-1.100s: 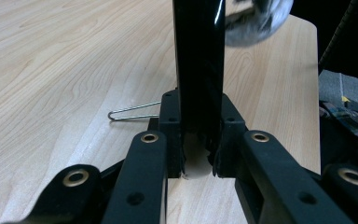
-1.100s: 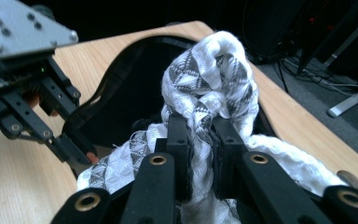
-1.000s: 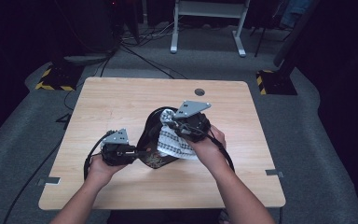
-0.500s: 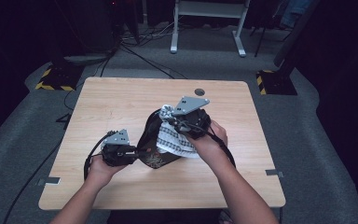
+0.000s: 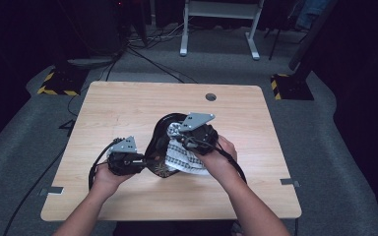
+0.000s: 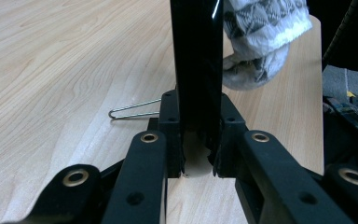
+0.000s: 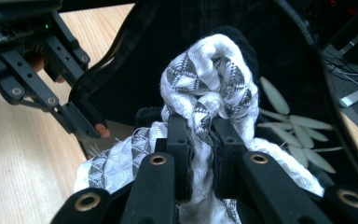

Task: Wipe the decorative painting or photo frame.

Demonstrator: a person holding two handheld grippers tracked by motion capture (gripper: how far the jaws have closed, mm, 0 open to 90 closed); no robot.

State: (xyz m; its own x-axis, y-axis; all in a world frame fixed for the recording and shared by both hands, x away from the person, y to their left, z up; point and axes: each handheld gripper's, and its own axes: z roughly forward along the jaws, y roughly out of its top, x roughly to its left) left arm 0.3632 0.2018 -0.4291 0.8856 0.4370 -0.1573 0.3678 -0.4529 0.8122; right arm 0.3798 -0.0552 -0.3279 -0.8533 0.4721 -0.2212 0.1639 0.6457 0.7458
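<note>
Between the right gripper's [image 7: 199, 140] clamped jaws bunches a patterned white cloth [image 7: 205, 84]; leftward, the left gripper [image 6: 196, 140] pinches a black bag's rim [image 6: 196, 60].

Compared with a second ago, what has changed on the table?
The right gripper, shut on the white patterned cloth, has shifted slightly toward the table's far edge, deeper into the black bag. The left gripper stayed clamped on the bag's rim.

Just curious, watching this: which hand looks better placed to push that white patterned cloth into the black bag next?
Right, probably. The right tool is shut on the white patterned cloth at the black bag mouth, while the left tool grips the bag's edge, holding it open.
</note>
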